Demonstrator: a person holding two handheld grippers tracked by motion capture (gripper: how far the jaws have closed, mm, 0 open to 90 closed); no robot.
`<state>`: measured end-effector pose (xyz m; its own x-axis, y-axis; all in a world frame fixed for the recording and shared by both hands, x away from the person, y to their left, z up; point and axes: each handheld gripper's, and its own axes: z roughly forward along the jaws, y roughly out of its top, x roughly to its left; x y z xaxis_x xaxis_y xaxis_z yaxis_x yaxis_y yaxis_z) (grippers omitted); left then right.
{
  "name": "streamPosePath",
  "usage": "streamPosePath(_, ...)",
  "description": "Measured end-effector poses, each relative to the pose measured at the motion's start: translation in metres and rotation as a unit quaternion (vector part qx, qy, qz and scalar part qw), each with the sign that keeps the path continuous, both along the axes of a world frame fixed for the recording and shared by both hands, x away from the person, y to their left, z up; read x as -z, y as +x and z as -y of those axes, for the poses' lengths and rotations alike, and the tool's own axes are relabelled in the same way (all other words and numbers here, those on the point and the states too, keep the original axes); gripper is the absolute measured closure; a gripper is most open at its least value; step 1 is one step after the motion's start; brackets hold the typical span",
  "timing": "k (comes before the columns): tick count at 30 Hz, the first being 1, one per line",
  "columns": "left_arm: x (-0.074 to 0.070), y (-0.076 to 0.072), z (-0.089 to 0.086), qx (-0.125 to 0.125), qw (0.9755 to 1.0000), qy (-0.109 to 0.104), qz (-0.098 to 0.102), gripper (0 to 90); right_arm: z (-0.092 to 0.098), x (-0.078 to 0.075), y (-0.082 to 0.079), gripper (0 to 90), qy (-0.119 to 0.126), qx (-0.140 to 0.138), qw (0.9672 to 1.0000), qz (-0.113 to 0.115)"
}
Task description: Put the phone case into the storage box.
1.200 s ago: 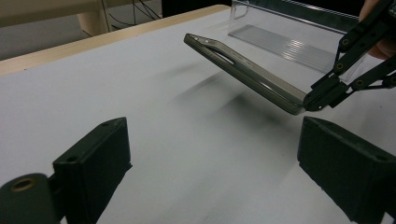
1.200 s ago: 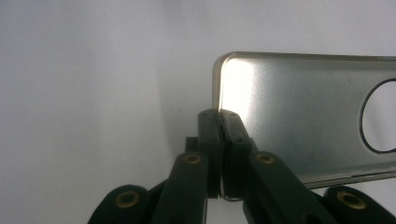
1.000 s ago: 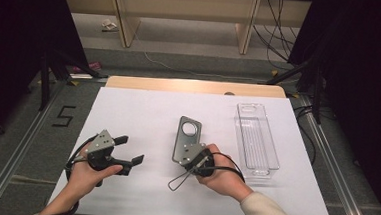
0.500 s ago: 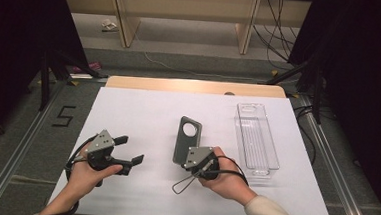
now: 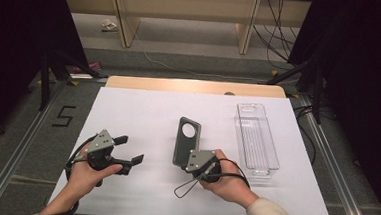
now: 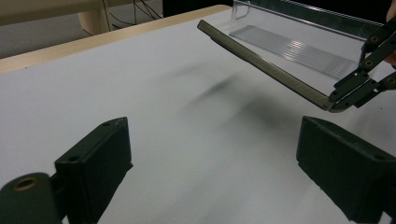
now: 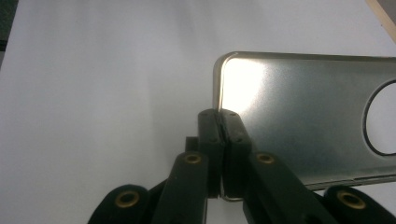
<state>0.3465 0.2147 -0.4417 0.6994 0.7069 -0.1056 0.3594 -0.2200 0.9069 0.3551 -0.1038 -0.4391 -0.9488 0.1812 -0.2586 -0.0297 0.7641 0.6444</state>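
R gripper (image 5: pixel 191 163) jaws pinch the case (image 5: pixel 186 140) by its thin 6 o'clock edge; it could slip or twist out. L gripper (image 5: pixel 128 151), jaws spread, idles at 9 o'clock; tray (image 5: pixel 257 136) waits at 3.

The place looks like a lab set up for recording, not a home or a shop. A table (image 5: pixel 128 108) under a plain white sheet stands between black curtains (image 5: pixel 361 73) on either side, with metal floor rails (image 5: pixel 21 142) beside it. A number five (image 5: pixel 63 116) is marked on the grey floor, loose cables (image 5: pixel 278 27) trail at the back, and bare wooden shelving (image 5: pixel 184 7) lines the far wall.
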Motion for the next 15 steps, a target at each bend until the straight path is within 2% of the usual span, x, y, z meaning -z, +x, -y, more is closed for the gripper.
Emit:
streamPosePath(10,-0.010,0.006,0.003,-0.021,0.9996,-0.016,-0.011,14.1,-0.002,-0.002,-0.003,89.2,0.005,-0.002,1.0000,0.008)
streamPosePath(15,-0.016,0.010,0.009,-0.019,0.9994,-0.023,-0.014,14.9,-0.003,-0.003,-0.006,89.2,0.008,-0.005,0.9999,0.012)
